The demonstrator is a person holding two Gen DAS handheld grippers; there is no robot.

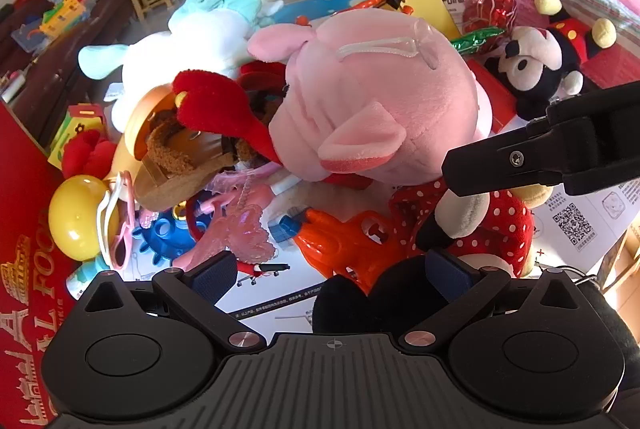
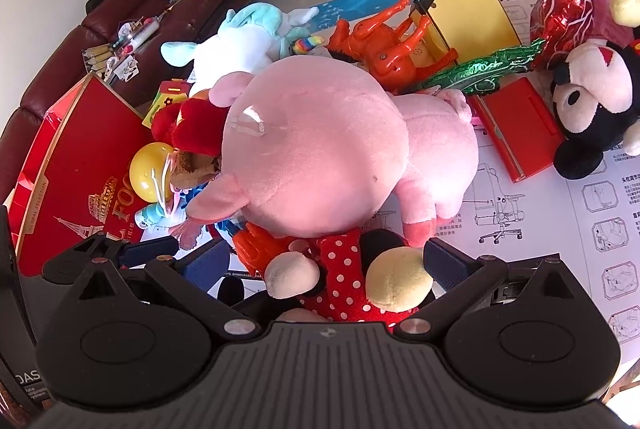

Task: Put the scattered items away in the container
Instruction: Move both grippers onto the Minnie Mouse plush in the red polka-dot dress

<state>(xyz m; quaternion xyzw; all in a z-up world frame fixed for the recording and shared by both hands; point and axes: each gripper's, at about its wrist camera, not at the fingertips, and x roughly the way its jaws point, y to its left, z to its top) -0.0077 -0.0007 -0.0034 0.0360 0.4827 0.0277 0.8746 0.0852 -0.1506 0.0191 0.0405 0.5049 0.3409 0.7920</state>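
Left gripper (image 1: 336, 277) jaws spread wide, holding nothing, right gripper (image 2: 326, 257) jaws likewise wide over the polka-dot mouse plush (image 2: 344, 285), pink pig plush (image 2: 316, 153) heaped on toys, red box (image 2: 80, 165) at left, instruction sheet (image 2: 560, 197) beneath.

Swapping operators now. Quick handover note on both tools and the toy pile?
Left tool: open, empty, over the polka-dot mouse doll.
Right tool: open, straddling that same doll, pads not pressing.
Toys: pink pig, white unicorn, orange horse, black mouse doll and small bits lie heaped on the instruction sheet.
Red box at the left looks like the container.
Done: nothing visibly packed.
Left: everything.
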